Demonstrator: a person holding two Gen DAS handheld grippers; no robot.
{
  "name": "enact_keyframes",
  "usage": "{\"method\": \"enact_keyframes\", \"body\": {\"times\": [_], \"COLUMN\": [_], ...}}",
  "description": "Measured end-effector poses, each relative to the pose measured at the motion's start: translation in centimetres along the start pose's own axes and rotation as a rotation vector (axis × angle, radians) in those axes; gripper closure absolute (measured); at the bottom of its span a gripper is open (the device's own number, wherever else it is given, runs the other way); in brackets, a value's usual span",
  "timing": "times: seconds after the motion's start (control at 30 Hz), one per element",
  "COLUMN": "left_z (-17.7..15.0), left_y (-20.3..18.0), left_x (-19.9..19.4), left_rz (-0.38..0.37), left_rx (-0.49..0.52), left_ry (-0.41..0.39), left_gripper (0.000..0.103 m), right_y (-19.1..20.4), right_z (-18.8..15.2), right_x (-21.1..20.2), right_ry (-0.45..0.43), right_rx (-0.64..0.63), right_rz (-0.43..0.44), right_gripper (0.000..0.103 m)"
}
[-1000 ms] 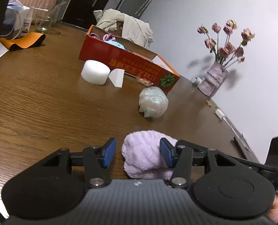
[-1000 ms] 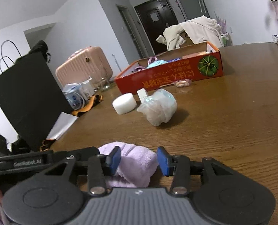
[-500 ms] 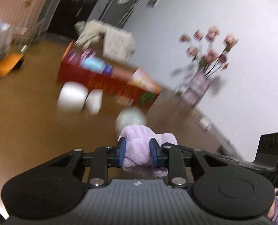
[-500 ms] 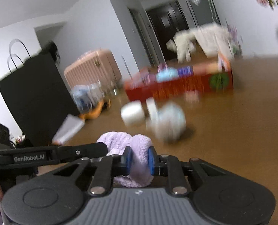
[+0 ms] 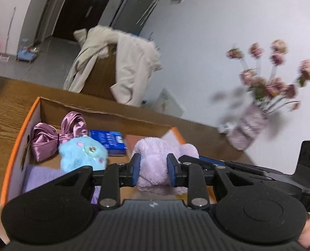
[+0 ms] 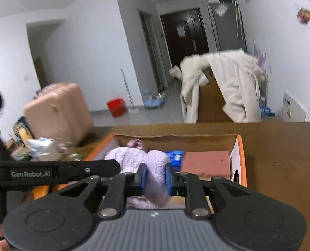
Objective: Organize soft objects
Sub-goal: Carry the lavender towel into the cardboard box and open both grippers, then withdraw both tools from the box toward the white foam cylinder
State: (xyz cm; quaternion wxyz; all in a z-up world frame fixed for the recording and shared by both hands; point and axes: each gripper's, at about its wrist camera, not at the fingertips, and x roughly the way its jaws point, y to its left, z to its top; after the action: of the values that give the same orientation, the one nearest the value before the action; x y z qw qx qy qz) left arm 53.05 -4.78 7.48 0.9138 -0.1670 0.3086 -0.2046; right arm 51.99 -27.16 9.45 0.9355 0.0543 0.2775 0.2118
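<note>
The brown wood-grain table point(image 5: 6, 104) carries a long open cardboard box with orange rims and a white inner wall point(image 5: 14, 146), seen from above in both wrist views; the same box point(image 6: 239, 156) runs across the right wrist view. Behind the table, a cream coat point(image 5: 132, 71) hangs over a brown chair back. At the table's far right edge stands a mottled pink vase of pink flowers point(image 5: 247, 129), blurred. A pink hard-shell suitcase point(image 6: 56, 113) stands on the floor beyond the table in the right wrist view. Inside the box: a flat terracotta-pink rectangular pad point(image 6: 205, 162) at the right end, a shiny mauve satin bow point(image 5: 50, 136) at the far left, a fluffy sky-blue plush toy point(image 5: 82, 153) just in front of the bow, and a blue printed packet point(image 5: 109, 141) beside the plush. The lilac fluffy towel bundle point(image 5: 155, 163) hangs above the box interior, between plush and pad, gripped from both sides. The left gripper point(image 5: 153, 171) is narrowed onto one part of the bundle, blue pads pressing into the pile. The right gripper point(image 6: 155, 179) is likewise clamped on the bundle point(image 6: 155, 171), its pads closer together, fabric bulging above and below them. Whether the bundle's underside touches the box floor cannot be told.
</note>
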Motion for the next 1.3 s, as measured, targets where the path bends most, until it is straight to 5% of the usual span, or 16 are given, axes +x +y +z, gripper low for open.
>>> {"method": "enact_keyframes", "body": {"times": [0.2, 0.33, 0.6, 0.77, 0.97, 1.17, 1.3], "left_z": [-0.5, -1.2, -0.9, -1.1, -4.5, -10.4, -14.2], "left_y": [2.5, 2.8, 1.9, 1.0, -0.3, -1.6, -1.6], "left_x": [6.4, 7.1, 4.5, -1.1, -10.4, -18.1, -21.2], "left_rz": [0.077, 0.093, 0.112, 0.163, 0.237, 0.342, 0.319], "left_rx": [0.023, 0.07, 0.117, 0.168, 0.234, 0.273, 0.221], "left_ry": [0.119, 0.111, 0.047, -0.046, -0.18, -0.258, -0.241], "left_gripper": [0.074, 0.061, 0.054, 0.036, 0.024, 0.012, 0.009], "right_y": [-2.6, -3.0, -2.3, -1.8, 1.3, 4.6, 6.7], "right_z": [-1.7, -2.6, -1.5, -1.1, -2.9, -8.3, -13.0], "right_x": [6.3, 7.9, 7.8, 2.2, -7.3, -15.7, -18.7], "right_ry": [0.101, 0.152, 0.193, 0.07, -0.057, -0.144, -0.136], "right_rx": [0.038, 0.002, -0.045, -0.029, -0.074, -0.096, -0.099], "right_rz": [-0.055, -0.11, -0.117, -0.107, -0.077, -0.052, -0.074], "right_gripper": [0.084, 0.083, 0.072, 0.051, 0.05, 0.041, 0.041]}}
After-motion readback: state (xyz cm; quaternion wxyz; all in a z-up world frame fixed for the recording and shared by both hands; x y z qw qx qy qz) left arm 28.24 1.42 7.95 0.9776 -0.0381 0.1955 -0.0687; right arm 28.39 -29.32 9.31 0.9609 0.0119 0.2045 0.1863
